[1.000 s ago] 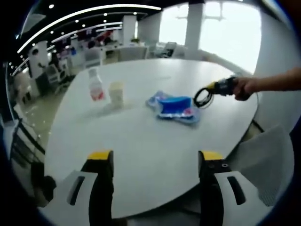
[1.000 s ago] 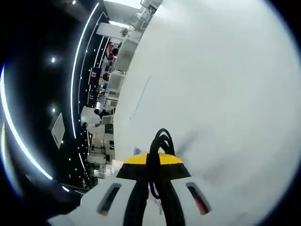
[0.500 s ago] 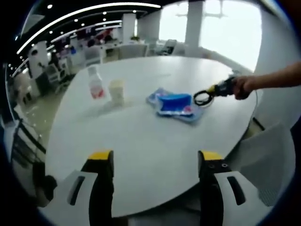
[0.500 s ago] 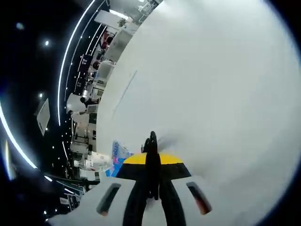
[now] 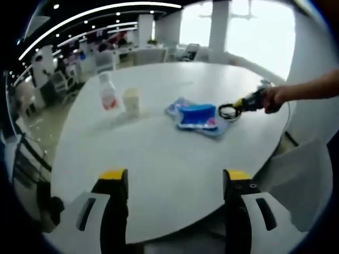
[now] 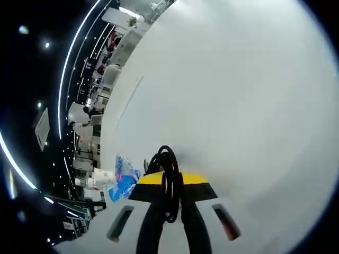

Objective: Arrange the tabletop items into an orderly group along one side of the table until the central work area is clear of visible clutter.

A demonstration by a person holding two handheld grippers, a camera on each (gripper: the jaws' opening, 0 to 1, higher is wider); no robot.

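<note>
On the large white oval table point(image 5: 159, 159), a clear plastic bottle with a pale cap and red label point(image 5: 107, 96) stands at the far left, with a cream lidded cup point(image 5: 131, 102) just beside it on its right. Toward the middle lies a flat blue plastic packet point(image 5: 197, 117). Right of the packet, the right gripper point(image 5: 244, 101), held by a hand point(image 5: 274, 98), is closed on a coiled black cable point(image 5: 228, 111), whose loop hangs next to the packet's right edge. The left gripper point(image 5: 173, 177) hovers near the table's near edge, jaws wide apart and empty.

In the right gripper view, the cable point(image 6: 167, 174) sits pinched between the closed yellow-tipped jaws.
</note>
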